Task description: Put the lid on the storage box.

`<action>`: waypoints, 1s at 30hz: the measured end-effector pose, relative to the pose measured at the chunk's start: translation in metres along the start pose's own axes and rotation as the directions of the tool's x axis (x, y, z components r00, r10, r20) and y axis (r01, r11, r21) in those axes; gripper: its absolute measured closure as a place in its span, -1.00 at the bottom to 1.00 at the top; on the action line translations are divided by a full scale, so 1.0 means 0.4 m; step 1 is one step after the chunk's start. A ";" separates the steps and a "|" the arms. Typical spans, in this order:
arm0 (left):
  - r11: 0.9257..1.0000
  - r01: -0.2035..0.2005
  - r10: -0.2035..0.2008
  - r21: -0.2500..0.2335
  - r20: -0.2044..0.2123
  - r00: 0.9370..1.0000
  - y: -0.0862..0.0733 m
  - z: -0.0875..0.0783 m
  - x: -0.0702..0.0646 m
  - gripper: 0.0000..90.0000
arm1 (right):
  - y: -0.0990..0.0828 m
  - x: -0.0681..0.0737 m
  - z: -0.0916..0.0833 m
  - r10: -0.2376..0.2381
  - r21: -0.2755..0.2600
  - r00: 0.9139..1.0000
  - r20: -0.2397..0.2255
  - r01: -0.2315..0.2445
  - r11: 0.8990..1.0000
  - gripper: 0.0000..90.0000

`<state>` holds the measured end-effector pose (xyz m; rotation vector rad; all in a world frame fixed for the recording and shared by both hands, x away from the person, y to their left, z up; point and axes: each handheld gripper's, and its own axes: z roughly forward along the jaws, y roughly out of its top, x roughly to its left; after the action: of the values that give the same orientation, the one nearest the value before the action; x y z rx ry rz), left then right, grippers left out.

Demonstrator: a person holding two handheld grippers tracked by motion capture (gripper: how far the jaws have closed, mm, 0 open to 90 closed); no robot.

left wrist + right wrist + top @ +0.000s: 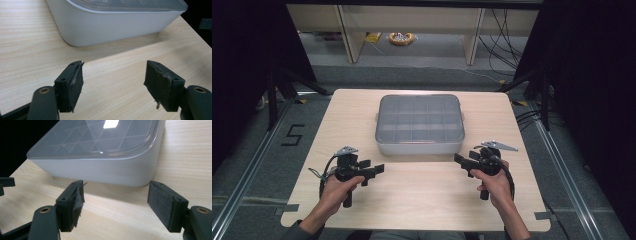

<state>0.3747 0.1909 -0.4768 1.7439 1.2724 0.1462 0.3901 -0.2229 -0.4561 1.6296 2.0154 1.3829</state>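
Approaching the box (419,125) at mid-table, the left gripper (379,169) and right gripper (458,159) (both wide, empty) are best kept level and brought to opposite ends together

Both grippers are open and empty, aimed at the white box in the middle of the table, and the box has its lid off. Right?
Not quite: the lid is on. The right gripper view shows the clear lid covering the box, with the divider grid visible through it. The rest holds: the left gripper and right gripper are open, empty, and aimed at the box.
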 end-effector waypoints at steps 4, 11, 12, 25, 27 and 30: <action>1.000 -0.009 0.009 0.014 0.006 1.000 -0.014 -0.003 -0.002 -0.33 | -0.013 -0.003 -0.008 -0.036 0.001 0.999 -0.013 0.036 0.999 -0.35; 0.999 -0.033 0.033 0.013 0.010 0.999 -0.040 -0.011 -0.014 -0.34 | -0.040 0.004 -0.022 -0.044 0.006 0.999 -0.012 0.044 0.999 -0.35; 0.999 -0.036 0.036 0.016 0.010 0.999 -0.043 -0.013 -0.016 -0.35 | -0.043 0.006 -0.027 -0.038 0.021 0.999 -0.011 0.038 0.999 -0.35; 0.995 -0.085 0.084 0.042 0.025 0.996 -0.093 -0.032 -0.041 -0.37 | -0.096 0.016 -0.037 -0.054 0.050 0.998 -0.026 0.055 0.997 -0.35; 0.995 -0.085 0.083 0.047 0.029 0.996 -0.099 -0.035 -0.042 -0.38 | -0.104 0.017 -0.040 -0.055 0.045 0.998 -0.026 0.056 0.997 -0.35; 0.994 -0.092 0.090 0.055 0.034 0.995 -0.107 -0.039 -0.045 -0.38 | -0.116 0.018 -0.046 -0.063 0.053 0.998 -0.029 0.064 0.997 -0.35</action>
<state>0.3284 0.1869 -0.4921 1.8467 1.1852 0.1366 0.3448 -0.2244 -0.4784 1.5620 2.1185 1.3471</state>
